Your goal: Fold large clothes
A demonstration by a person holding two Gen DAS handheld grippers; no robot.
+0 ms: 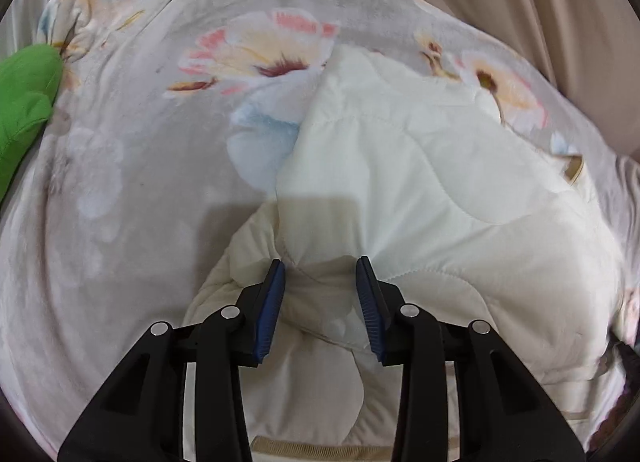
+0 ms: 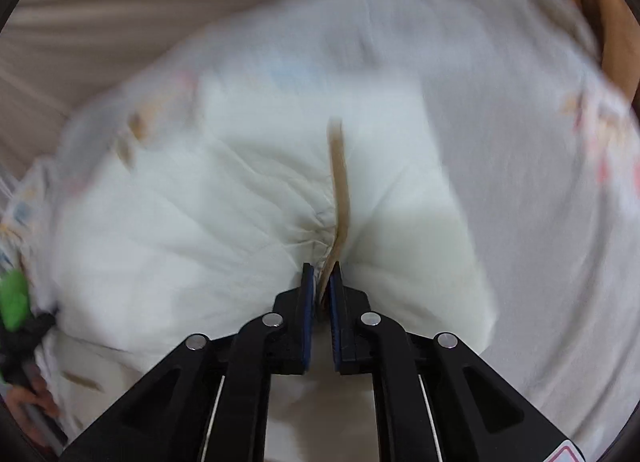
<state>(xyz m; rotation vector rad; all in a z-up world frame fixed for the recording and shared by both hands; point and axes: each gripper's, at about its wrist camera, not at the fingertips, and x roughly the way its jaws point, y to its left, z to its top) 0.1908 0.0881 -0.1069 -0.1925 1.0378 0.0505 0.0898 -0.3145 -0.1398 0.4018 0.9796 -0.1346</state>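
From the left wrist cam, the left gripper (image 1: 320, 266) has its jaws partly spread around a bunched fold of the cream quilted garment (image 1: 420, 173), which runs up and to the right of the tips; can't tell if the pads actually bite. Right wrist cam's blurry, but the right gripper (image 2: 321, 268) is pinched nearly closed on the garment's tan trim strip (image 2: 340, 181), which runs straight ahead from the tips.

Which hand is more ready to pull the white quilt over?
Right, probably. The right gripper is pinched shut on the quilt's tan edge. The left gripper's jaws stand apart around a bunched fold, not clearly pinching it.
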